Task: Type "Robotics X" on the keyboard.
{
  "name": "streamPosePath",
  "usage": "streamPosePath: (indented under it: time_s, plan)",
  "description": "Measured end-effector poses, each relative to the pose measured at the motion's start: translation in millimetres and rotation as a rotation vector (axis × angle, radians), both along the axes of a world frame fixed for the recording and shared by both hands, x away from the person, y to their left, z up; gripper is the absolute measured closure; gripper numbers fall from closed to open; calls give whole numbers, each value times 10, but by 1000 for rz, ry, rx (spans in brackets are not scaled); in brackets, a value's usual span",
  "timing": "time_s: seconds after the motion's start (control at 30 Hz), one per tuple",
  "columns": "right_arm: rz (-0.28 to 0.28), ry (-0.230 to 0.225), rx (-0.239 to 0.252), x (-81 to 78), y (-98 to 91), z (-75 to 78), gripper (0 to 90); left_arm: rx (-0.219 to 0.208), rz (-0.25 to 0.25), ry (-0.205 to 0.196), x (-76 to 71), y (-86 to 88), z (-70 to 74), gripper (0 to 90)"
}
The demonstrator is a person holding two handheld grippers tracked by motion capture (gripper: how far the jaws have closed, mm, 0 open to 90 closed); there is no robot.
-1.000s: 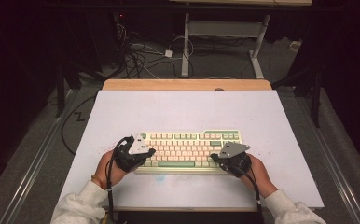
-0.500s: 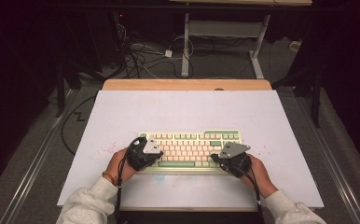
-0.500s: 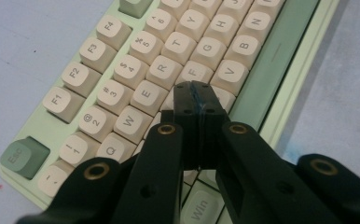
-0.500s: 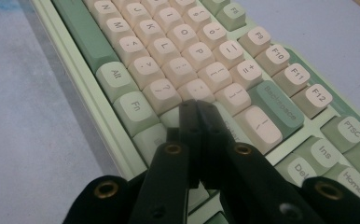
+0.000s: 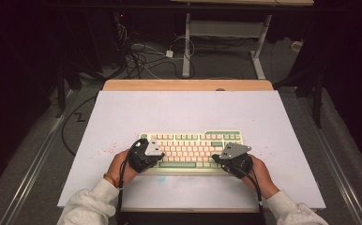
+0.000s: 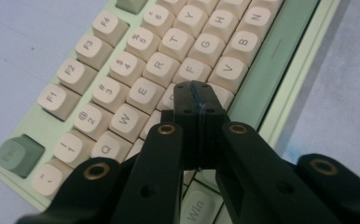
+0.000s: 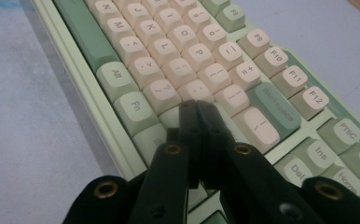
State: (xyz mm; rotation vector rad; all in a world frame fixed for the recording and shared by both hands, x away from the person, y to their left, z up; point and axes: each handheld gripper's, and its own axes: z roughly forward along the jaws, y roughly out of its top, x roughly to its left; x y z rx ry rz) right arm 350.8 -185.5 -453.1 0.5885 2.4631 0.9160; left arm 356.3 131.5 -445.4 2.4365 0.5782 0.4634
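Observation:
A mint-green keyboard (image 5: 191, 147) with cream keys lies on the white table top (image 5: 188, 112), near its front edge. My left gripper (image 5: 146, 153) hovers over the keyboard's left end, jaws shut with nothing between them. In the left gripper view its tips (image 6: 197, 93) sit over the keys beside D and C, above the green space bar (image 6: 266, 60). My right gripper (image 5: 235, 159) is over the right end, also shut and empty. Its tips (image 7: 197, 106) rest just above the keys near the quote key and Shift, with Backspace (image 7: 273, 109) to the right.
A person's hands in pale grey sleeves (image 5: 92, 206) come in from the bottom edge. A wooden strip (image 5: 188, 85) borders the table's far side. Cables (image 5: 141, 51) and desk legs (image 5: 186, 42) lie on the floor behind. Faint red specks (image 5: 106, 150) mark the table left of the keyboard.
My left gripper has slid right along the keyboard's left end, from beside its corner to over the keys. The right gripper has hardly moved.

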Motion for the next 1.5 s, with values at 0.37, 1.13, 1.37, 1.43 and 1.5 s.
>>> streamPosePath:
  time_s: [0.37, 1.13, 1.37, 1.43, 1.5]
  plan:
    - [-30, -64, 60, -42, -68, 143, 868, -42, 21, -88, -46, 39, 92, 851]
    - [-78, -153, 156, -63, -114, 239, 391, -113, 56, -197, -79, 100, 78, 335]
    - [-139, -201, 178, -54, -131, 246, 254, -128, 75, -226, -111, 81, 59, 171]
    - [-142, -205, 179, -55, -130, 251, 206, -130, 78, -235, -115, 74, 57, 151]
    - [-147, -205, 179, -56, -127, 252, 171, -133, 78, -238, -117, 76, 59, 151]
